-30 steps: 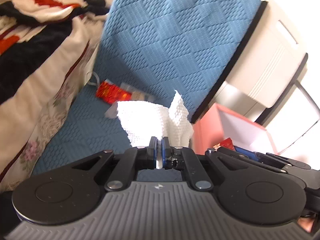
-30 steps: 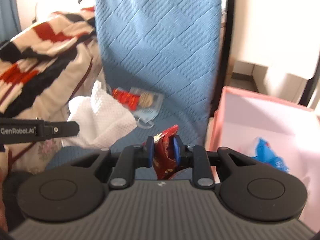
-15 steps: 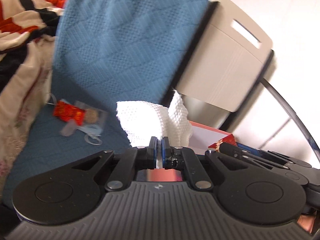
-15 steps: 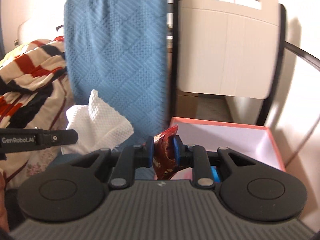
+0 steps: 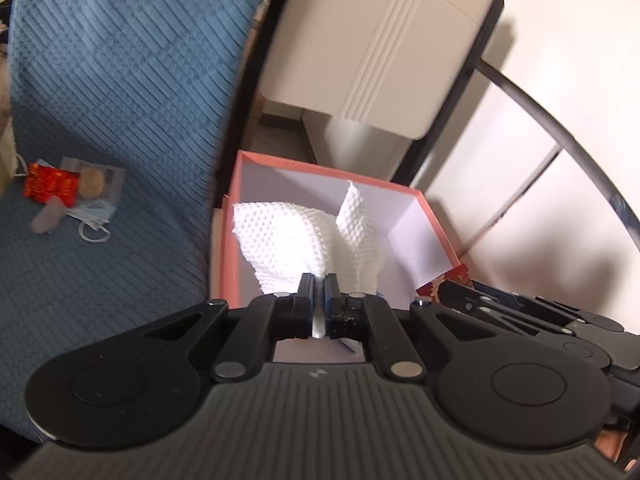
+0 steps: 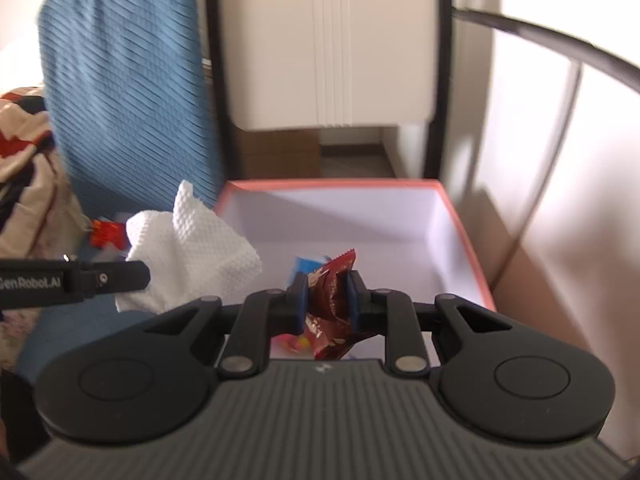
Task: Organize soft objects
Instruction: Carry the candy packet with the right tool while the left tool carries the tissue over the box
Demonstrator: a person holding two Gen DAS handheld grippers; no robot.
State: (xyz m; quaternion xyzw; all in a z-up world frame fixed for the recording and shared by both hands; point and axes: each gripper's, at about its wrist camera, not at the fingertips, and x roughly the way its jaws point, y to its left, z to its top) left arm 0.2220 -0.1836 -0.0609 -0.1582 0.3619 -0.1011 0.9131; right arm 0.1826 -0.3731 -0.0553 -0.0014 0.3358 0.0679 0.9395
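1. The left gripper [image 5: 319, 294] was clamped tight on a white embossed paper towel [image 5: 308, 240], pinched at its lower edge so that the sheet fanned up toward 12 o'clock from the jaws.
2. The right gripper [image 6: 327, 294] stood narrowly parted, pressed on a crumpled dark red snack wrapper [image 6: 332, 304] whose long axis ran roughly 12 to 6 between the pads.
3. The pink-rimmed box [image 6: 468, 248], white inside, lay straight ahead at 12 o'clock of the right gripper; in that view the wrapper hung over its near part, where a blue packet [image 6: 306, 264] already lay.
4. From the left wrist view, the same box [image 5: 230, 236] sat at 12 to 1 o'clock, and the towel appeared over its left portion, close beside the left wall.
5. The right gripper looked the better centred over the opening; the left looked nearer the box's left rim and the blue quilted chair cover [image 5: 120, 80], which rose at 10 o'clock.
6. A judgement: a release of each load seemed the likely next step, the towel perhaps after a small shift toward 1 o'clock.
7. More packets [image 5: 72, 188] lay on the blue seat at 9 o'clock, well apart from the box.
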